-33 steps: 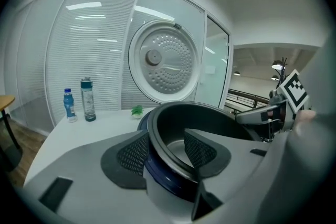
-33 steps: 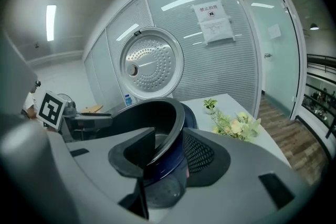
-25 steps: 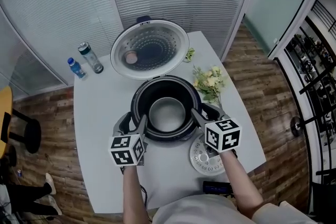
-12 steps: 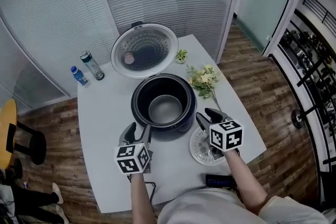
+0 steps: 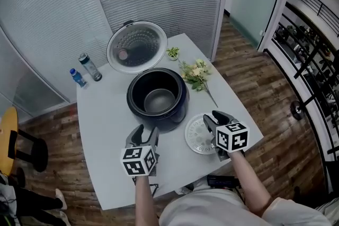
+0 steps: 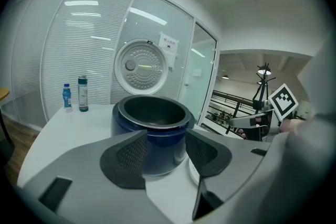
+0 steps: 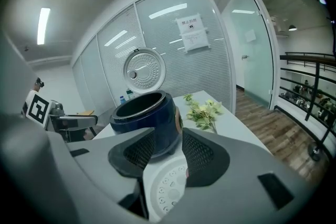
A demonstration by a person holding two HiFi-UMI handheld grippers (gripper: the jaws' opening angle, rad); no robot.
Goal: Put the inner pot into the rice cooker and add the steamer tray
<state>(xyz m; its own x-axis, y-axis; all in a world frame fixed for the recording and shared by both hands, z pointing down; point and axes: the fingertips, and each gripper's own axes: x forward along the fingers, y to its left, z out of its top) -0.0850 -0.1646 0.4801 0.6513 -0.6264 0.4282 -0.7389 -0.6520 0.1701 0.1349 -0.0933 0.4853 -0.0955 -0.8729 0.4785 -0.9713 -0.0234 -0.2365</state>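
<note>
Inner pot (image 5: 159, 100) sits inside rice cooker (image 5: 179, 109). Steamer tray (image 5: 195, 137) lies flat on table (image 5: 106, 124) beside cooker, just under my right gripper (image 5: 214, 118), whose jaws are wide, gripping nothing. Left gripper (image 5: 146, 132) also wide, empty. Risks as I judge them:
- thin flat tray hard to pinch, jaws skid off rim
- nudge slides tray toward near table edge
- tilted tray catches pot rim, seats crooked

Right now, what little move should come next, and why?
Probably lower the right gripper onto the tray's rim and close on it. The pot sits inside the cooker, so only the tray is left to add. It lies flat on the table beside the cooker, just under the open right jaws.
</note>
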